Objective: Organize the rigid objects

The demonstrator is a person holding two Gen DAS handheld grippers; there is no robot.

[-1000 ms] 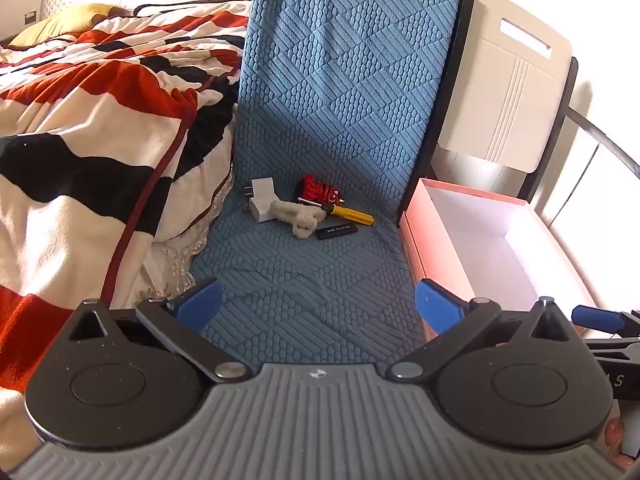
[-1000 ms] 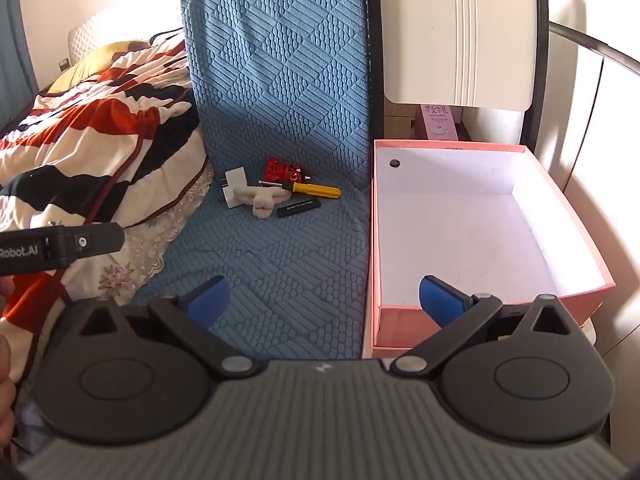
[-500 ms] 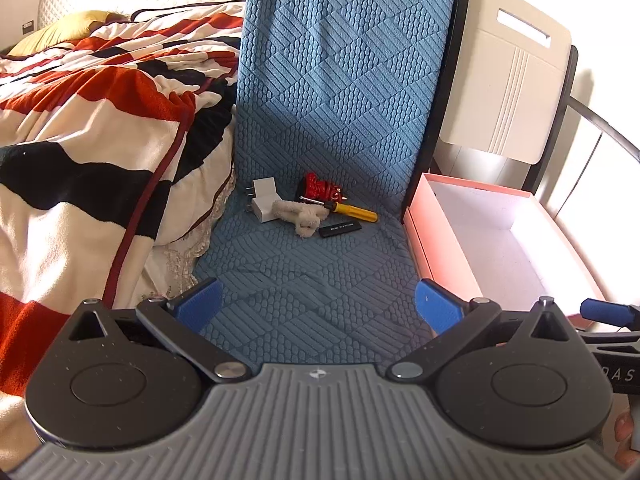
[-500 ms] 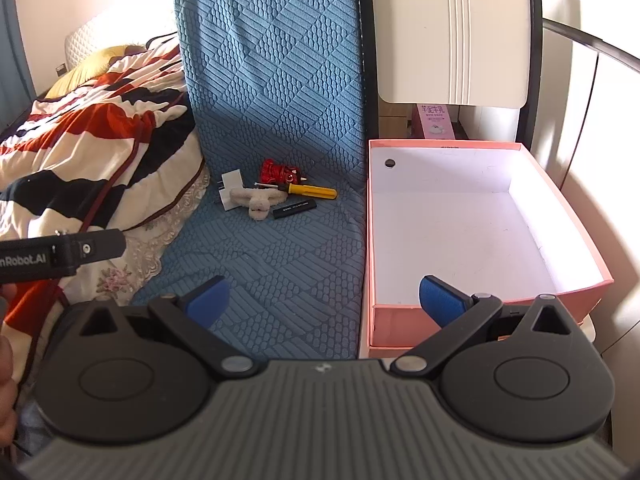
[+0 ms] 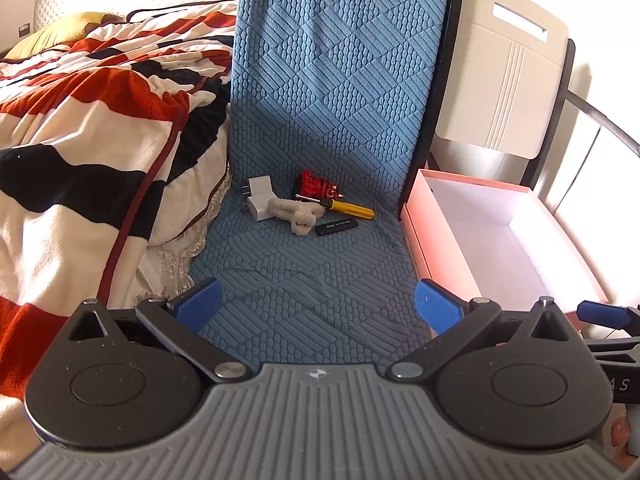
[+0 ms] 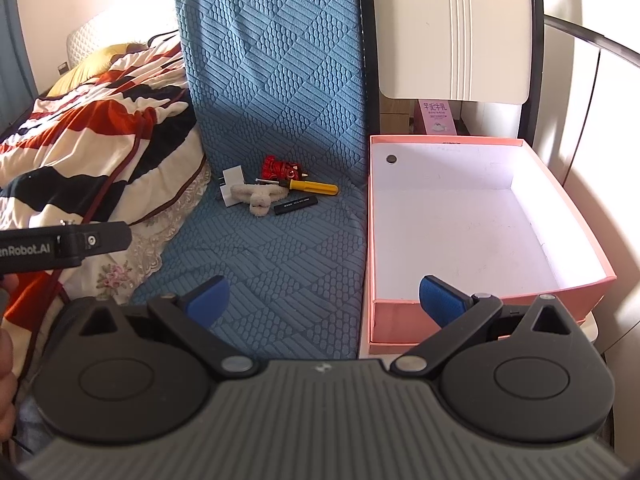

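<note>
A small pile lies at the back of the blue quilted chair seat [image 5: 304, 272]: a white plug adapter [image 5: 259, 200], a red object [image 5: 314, 186], a yellow-handled screwdriver [image 5: 352, 209], a black stick [image 5: 335, 226] and a fluffy beige piece [image 5: 294, 214]. The same pile shows in the right wrist view, with the adapter [image 6: 232, 184], screwdriver [image 6: 314, 187] and black stick [image 6: 295, 205]. An open pink box [image 6: 568, 216] with a white inside stands right of the seat. My left gripper [image 5: 318, 306] and right gripper [image 6: 324, 298] are both open and empty, well short of the pile.
A striped red, black and white blanket [image 5: 80, 128] is heaped on the bed at the left. A cream chair back [image 5: 504, 68] stands behind the pink box [image 5: 436, 232]. The left gripper's body [image 6: 64, 244] shows at the left edge of the right wrist view.
Both grippers have drifted slightly, so the pile and box sit a little differently in view. Both stay open and nothing on the seat has moved.
</note>
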